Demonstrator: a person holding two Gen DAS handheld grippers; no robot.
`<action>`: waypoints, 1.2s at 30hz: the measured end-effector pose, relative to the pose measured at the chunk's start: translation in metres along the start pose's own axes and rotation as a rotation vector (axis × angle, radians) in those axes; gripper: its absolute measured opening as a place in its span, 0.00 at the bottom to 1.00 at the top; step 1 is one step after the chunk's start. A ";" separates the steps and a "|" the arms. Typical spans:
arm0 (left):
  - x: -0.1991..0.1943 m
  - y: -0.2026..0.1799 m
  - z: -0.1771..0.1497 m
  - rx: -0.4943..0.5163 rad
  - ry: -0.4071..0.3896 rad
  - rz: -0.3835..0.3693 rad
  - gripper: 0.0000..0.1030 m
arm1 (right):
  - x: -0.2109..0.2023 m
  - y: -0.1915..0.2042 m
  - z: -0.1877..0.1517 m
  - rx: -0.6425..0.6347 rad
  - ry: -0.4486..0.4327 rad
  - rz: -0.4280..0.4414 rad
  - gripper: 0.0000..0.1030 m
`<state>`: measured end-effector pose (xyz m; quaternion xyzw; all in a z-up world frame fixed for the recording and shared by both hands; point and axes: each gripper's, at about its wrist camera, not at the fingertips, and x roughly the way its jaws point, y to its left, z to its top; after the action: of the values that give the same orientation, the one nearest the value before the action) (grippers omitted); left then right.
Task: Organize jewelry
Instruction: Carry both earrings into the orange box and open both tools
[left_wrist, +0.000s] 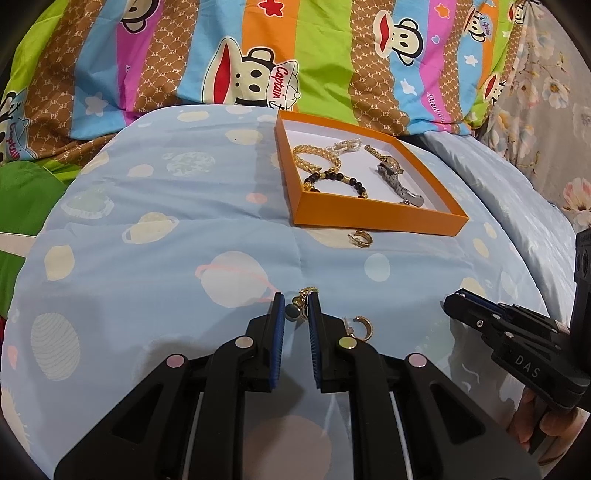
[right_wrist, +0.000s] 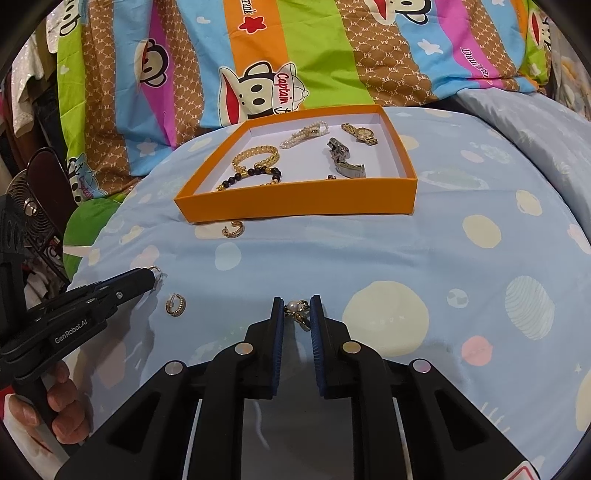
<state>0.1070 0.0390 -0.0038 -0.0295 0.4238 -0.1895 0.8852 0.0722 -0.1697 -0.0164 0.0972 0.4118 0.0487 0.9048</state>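
An orange box on the blue bedspread holds gold and beaded bracelets, a pearl bracelet and watches. My left gripper is shut on a gold earring with a dark bead, low over the bedspread; it also shows in the right wrist view. My right gripper is shut on a gold earring with a pearl; it shows in the left wrist view. One gold hoop earring lies before the box, another beside my left fingers.
A striped cartoon monkey quilt rises behind the box. A green cushion lies at the left, a floral cloth at the right. A small fan stands off the bed's left edge.
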 end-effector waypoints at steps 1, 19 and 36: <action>-0.001 -0.001 0.000 0.005 -0.007 0.002 0.12 | -0.001 0.000 0.000 -0.001 -0.004 0.001 0.13; -0.026 -0.057 0.083 0.091 -0.190 -0.114 0.12 | -0.034 -0.002 0.071 -0.038 -0.157 0.030 0.13; 0.064 -0.086 0.146 0.114 -0.129 -0.090 0.12 | 0.022 -0.037 0.136 0.027 -0.166 0.007 0.13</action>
<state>0.2277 -0.0792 0.0605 -0.0101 0.3525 -0.2507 0.9016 0.1894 -0.2205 0.0469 0.1146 0.3358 0.0383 0.9342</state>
